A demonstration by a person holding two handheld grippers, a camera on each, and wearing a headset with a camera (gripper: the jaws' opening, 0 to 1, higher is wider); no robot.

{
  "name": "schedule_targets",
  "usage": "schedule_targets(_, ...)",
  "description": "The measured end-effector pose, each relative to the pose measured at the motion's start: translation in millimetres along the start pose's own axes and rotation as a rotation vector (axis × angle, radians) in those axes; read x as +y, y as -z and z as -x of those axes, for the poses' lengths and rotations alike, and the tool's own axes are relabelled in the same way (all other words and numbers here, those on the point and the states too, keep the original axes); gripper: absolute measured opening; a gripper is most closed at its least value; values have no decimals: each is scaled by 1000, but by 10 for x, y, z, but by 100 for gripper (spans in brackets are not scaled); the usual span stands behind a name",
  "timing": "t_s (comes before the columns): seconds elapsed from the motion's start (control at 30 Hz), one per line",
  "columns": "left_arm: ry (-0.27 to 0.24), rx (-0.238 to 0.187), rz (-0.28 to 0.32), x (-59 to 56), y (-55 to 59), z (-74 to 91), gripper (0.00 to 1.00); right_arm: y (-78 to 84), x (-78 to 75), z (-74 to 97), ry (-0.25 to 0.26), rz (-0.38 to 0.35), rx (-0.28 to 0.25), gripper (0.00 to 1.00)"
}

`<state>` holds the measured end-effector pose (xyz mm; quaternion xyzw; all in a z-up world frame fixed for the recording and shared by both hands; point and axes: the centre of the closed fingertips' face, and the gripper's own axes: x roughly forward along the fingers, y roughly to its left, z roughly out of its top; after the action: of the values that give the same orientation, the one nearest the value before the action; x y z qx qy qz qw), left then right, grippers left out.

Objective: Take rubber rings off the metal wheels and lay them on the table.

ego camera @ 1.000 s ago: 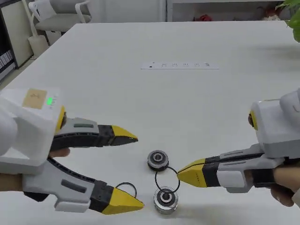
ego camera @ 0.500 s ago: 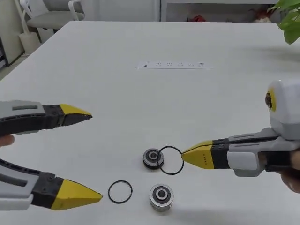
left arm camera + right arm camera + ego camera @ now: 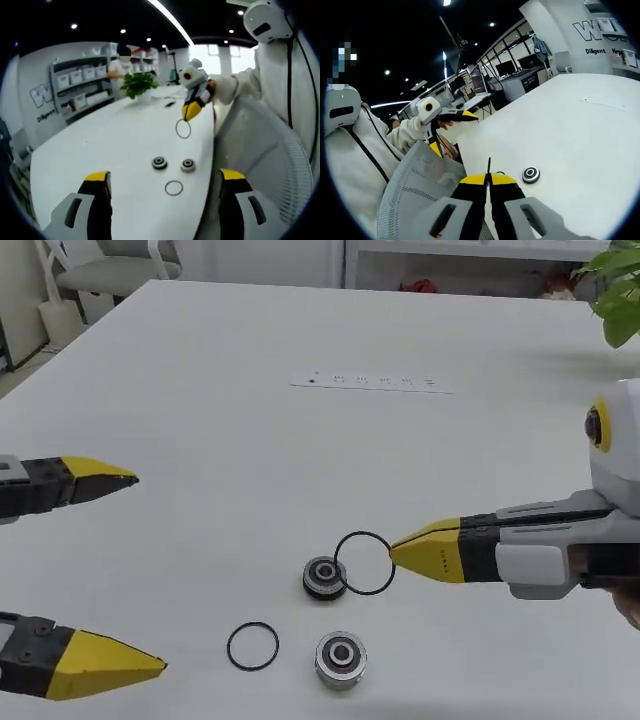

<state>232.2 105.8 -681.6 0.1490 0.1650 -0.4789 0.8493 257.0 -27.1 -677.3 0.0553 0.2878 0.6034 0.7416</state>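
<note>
Jaws of right gripper (image 3: 395,550) pinch thin black ring (image 3: 360,533).

Ring (image 3: 365,593) matt blk rubber; wheels (image 3: 341,659) shiny metal; table (image 3: 250,440) smooth white (slight sheen).

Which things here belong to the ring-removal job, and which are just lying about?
Job: far metal wheel, near metal wheel, loose rubber ring, second rubber ring in the shut right tongs, open left tongs.
Lying about: power strip, potted plant, chair.
</note>
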Motion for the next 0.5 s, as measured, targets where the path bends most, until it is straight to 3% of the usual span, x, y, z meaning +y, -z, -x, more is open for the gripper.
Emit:
schedule_targets(0.27, -51, -2, 42, 14, 106, 89, 100, -81, 39, -175, -29, 23, 17, 0)
schedule_targets(0.5, -71, 5, 68, -4, 180, 146, 100, -122, 118, -369, -75, 42, 40, 0)
